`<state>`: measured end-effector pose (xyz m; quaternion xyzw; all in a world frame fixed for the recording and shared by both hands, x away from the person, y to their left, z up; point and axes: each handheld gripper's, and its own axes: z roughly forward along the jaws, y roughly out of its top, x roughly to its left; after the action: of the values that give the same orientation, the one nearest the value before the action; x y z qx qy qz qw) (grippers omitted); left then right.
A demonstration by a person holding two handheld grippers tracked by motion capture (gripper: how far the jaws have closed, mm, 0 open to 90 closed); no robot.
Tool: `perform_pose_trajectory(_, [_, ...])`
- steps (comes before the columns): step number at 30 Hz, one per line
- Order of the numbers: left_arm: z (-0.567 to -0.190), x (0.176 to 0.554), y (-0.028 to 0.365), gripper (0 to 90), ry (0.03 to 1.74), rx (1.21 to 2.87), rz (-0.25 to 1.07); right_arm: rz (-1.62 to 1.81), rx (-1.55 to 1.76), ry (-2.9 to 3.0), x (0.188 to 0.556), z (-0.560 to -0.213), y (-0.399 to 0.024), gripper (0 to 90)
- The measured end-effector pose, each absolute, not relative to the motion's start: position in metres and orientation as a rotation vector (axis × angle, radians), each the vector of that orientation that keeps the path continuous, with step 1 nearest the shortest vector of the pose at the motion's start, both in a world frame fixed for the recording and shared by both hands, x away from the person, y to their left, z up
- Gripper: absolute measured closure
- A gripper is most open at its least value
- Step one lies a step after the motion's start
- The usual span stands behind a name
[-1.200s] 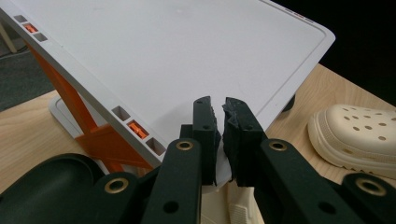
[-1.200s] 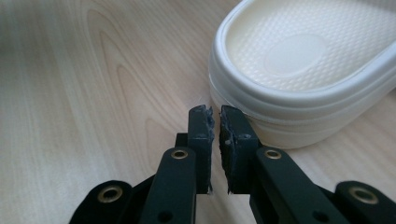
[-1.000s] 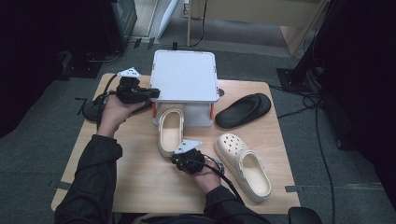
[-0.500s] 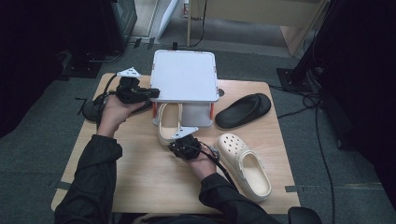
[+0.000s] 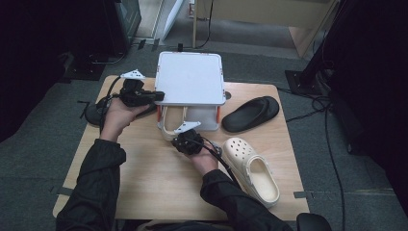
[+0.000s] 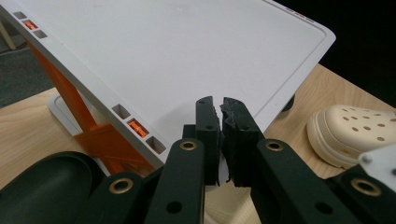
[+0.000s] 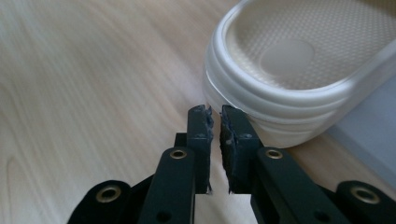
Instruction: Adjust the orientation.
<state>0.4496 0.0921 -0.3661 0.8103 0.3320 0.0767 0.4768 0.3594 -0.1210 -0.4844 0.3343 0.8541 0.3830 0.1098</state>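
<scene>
- Landmark: white shoe rack (image 5: 190, 77), a flat-topped stand with orange side struts, at the far middle of my counter (image 5: 144, 183). All places below are given from it.
- Cream sandal (image 5: 169, 126): lies under the rack's top, heel end sticking out of the near side. The right gripper view shows its ribbed sole edge and dotted footbed (image 7: 299, 70) close up.
- Right gripper (image 5: 185, 140): at the rack's near side, tips against the sandal's heel. I see its jaws closed together with nothing between them; in its own view the tips (image 7: 215, 122) meet just at the sole edge.
- Left gripper (image 5: 156, 95): at the rack's left edge, level with the top. Its jaws are closed and empty; its own view puts the tips (image 6: 222, 114) over the white top.
- Cream clog (image 5: 252, 168): right of the rack and nearer to me, perforated toe towards the rack. The left gripper view catches that toe (image 6: 350, 135).
- Black slipper (image 5: 250, 113): just right of the rack, lying flat.
- Another black shoe (image 6: 44, 186): left of the rack, beneath my left gripper, plain in the left gripper view.
- Writing: no brand or label that I can read on any item.
</scene>
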Motion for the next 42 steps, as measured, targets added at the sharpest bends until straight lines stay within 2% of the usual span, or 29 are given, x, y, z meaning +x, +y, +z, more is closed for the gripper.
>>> perform_pose_trajectory(3, [-0.366,0.450,0.092,85.7,0.810,1.981,0.186,1.118,1.003,2.508,0.370,-0.486,-0.119,83.2])
perform_pose_trajectory(17, [-0.366,0.449,0.092,85.5,0.809,1.977,0.182,1.169,1.045,2.501,0.395,-0.486,-0.113,77.5])
perform_pose_trajectory(32, [-0.368,0.448,0.092,83.7,0.824,1.951,0.172,1.273,1.034,2.555,0.360,-0.439,-0.153,66.2])
perform_pose_trajectory(42, [-0.369,0.447,0.093,82.3,0.835,1.941,0.168,1.299,1.041,2.545,0.341,-0.412,-0.201,58.1])
